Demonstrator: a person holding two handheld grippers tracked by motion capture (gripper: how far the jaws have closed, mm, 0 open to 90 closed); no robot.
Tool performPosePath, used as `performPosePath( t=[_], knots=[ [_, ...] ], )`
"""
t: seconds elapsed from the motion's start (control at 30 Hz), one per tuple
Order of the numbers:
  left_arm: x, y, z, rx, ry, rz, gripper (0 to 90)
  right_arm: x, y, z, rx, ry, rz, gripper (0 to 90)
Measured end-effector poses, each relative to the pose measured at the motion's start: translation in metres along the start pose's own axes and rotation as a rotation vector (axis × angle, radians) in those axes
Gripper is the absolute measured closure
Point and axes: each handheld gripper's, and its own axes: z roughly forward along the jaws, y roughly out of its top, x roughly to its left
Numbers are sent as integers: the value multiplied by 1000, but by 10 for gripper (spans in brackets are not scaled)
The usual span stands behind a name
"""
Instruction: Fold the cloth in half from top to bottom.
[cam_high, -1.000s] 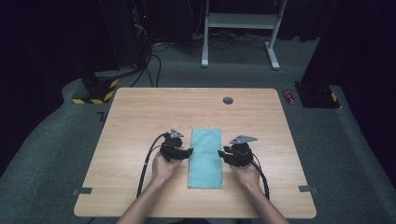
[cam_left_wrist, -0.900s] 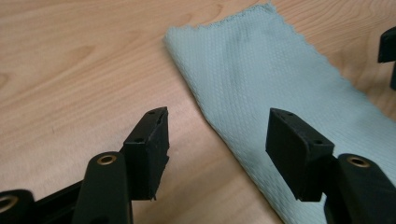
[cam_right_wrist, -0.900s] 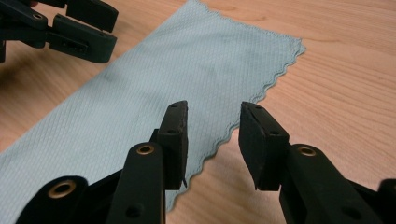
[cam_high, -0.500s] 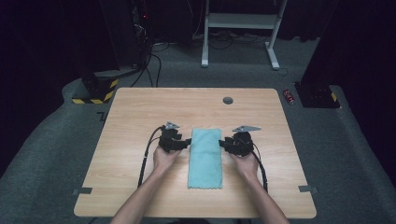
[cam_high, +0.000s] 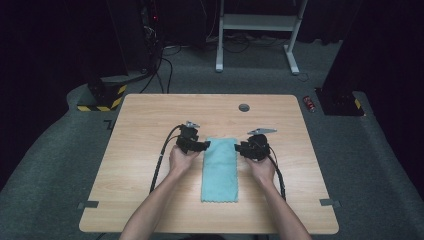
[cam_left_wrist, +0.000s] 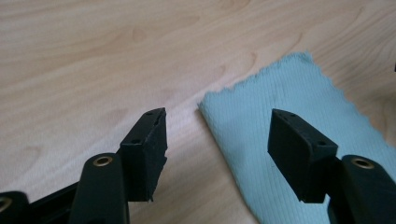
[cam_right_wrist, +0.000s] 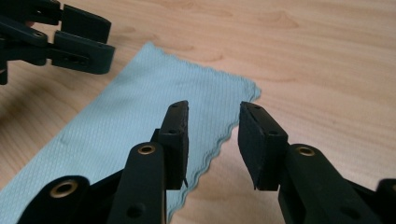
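Pale wood is the desk (cam_high: 150, 200), and on it, a little toward six o'clock from the middle, lies a folded teal cloth (cam_high: 220, 170), flat, its long side running from twelve to six. The left gripper (cam_high: 204, 146) sits at the cloth's far corner on the nine o'clock side, held in the person's left hand (cam_high: 182, 159); the right gripper (cam_high: 239, 148) sits at the far corner on the three o'clock side, in the right hand (cam_high: 262, 167). Both point inward, toward each other, across the cloth's far edge. In the left gripper view its fingers (cam_left_wrist: 149, 144) stand wide apart, one over bare wood and the other over the cloth (cam_left_wrist: 280, 140), with the corner lying between them. In the right gripper view the fingers (cam_right_wrist: 175, 135) are narrower but with a clear gap, straddling the scalloped edge of the cloth (cam_right_wrist: 116, 121) near its corner; whether they touch it I cannot tell. A black cable (cam_high: 160, 160) trails from the left gripper toward six o'clock. A small round grommet (cam_high: 244, 107) sits near the desk's twelve o'clock edge, well apart from the cloth.
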Motion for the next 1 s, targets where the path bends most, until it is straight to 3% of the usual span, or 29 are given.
performPosePath(
  t=[0.1,0.3,0.43,0.57,0.77,0.83,0.97,1.0],
  knots=[
    [-1,8,5,16,18,11,377,1,3,3,11,-3,0,644],
    [-2,11,17,35,43,-13,385,-1,12,16,34,-30,-15,650],
    [1,9,23,48,61,-40,407,-9,16,25,31,-94,10,642],
    [-1,6,27,40,63,-43,458,-15,13,32,49,-124,27,633],
    [-2,5,28,30,68,-30,536,-14,11,43,33,-147,17,623],
    [-4,5,28,36,80,-7,601,-12,13,52,62,-151,9,609],
    [-5,6,28,45,82,9,658,-9,18,58,66,-163,-1,622],
    [-6,7,28,54,87,22,670,-5,18,62,54,-187,-26,646]
  ],
)
